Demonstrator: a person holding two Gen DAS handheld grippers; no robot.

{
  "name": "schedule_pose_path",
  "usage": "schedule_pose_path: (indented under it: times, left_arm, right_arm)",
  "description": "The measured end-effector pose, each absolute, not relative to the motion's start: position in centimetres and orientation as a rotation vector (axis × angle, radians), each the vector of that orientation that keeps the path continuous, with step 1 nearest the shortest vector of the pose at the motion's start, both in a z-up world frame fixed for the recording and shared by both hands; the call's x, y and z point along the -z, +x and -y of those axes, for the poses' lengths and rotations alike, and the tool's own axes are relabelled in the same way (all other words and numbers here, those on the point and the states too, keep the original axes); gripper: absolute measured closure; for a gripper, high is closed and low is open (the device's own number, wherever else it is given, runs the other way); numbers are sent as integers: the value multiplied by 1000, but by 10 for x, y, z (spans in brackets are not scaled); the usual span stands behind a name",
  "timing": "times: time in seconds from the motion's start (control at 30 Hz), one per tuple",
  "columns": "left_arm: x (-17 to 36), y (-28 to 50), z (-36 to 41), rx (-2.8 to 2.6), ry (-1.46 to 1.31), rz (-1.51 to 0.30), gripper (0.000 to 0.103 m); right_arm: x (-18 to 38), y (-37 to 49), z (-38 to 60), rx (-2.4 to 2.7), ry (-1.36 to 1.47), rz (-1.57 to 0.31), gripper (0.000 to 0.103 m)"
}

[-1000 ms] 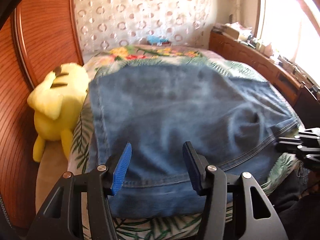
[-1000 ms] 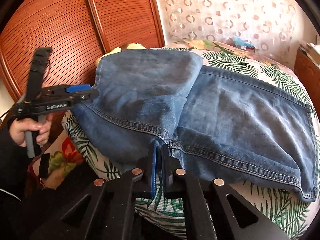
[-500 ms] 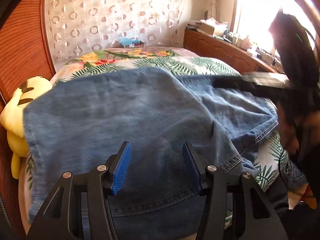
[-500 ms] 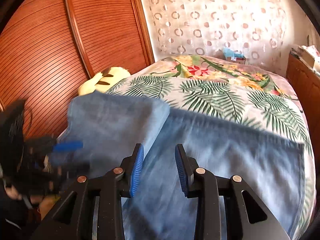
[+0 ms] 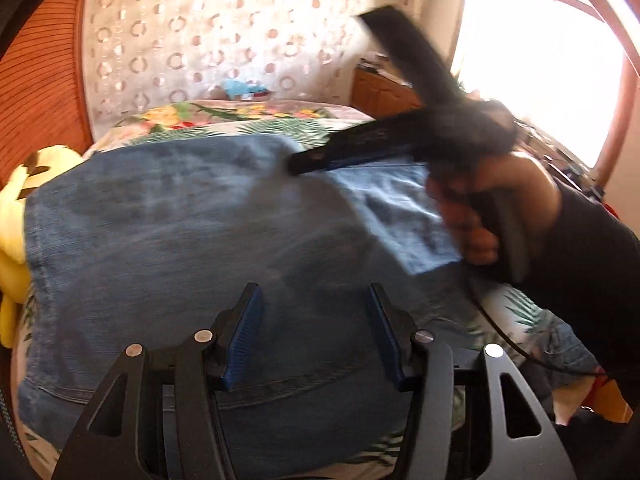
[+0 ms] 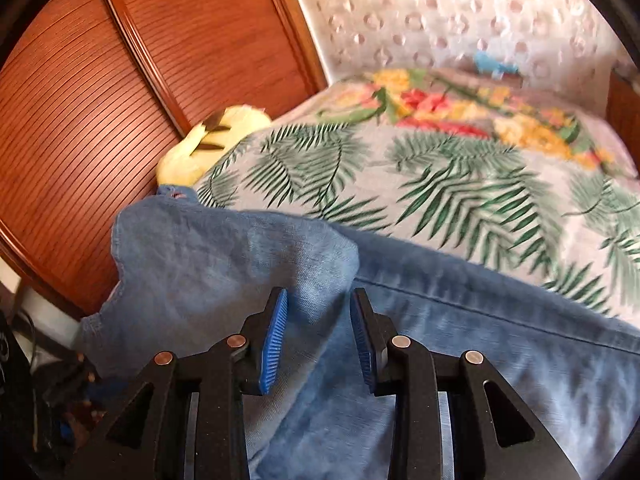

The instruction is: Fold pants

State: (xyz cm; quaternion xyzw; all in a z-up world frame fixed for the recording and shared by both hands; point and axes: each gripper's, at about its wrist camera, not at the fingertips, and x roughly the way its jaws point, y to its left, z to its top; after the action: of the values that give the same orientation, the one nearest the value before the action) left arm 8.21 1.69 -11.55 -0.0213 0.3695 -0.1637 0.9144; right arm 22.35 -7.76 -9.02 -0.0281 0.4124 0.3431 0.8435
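Blue denim pants (image 5: 192, 248) lie across the bed with one part folded over the rest. Low in the left wrist view, my left gripper (image 5: 312, 336) stands open above the denim with nothing between its pads. A hand (image 5: 480, 216) carries my right gripper (image 5: 296, 166), blurred, in from the right over the pants. The right wrist view shows the right gripper (image 6: 318, 304) open over the edge of the folded flap (image 6: 224, 272), gripping nothing. The lower layer of denim (image 6: 500, 352) runs off to the right.
A palm-leaf and flower bedspread (image 6: 440, 184) covers the bed. A yellow plush toy (image 6: 212, 140) sits at the bed's left edge against the ribbed wooden doors (image 6: 100, 80). Wooden furniture (image 5: 384, 92) stands below a bright window (image 5: 540, 52) on the right.
My right gripper opened, let go of the denim seam and moved forward over the pants. The left gripper stayed open while its view swung across the pants, and the right hand came into it.
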Motion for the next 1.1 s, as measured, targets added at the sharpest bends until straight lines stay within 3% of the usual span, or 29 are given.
schedule_pose_path:
  times: [0.03, 0.07, 0.1, 0.47, 0.83, 0.97, 1.1]
  left_arm:
    - [117, 82, -13, 347, -35, -769, 49]
    - [120, 82, -9, 354, -20, -780, 49]
    - [125, 82, -3, 355, 3, -794, 49]
    - [141, 81, 4, 346, 41, -834, 49]
    - [117, 74, -10, 316, 22, -796, 49]
    - [112, 79, -14, 298, 35, -790, 49]
    - [109, 80, -12, 292, 45, -781, 49]
  right_arm:
    - [92, 227, 76, -741, -60, -885, 74]
    - [92, 232, 72, -759, -65, -895, 92]
    - [91, 234, 71, -764, -75, -888, 95]
    - [81, 237, 49, -617, -171, -795, 97]
    - [65, 154, 110, -587, -168, -716, 84]
    - [67, 117, 152, -523, -120, -690, 67]
    - [73, 87, 198, -425, -96, -671, 65]
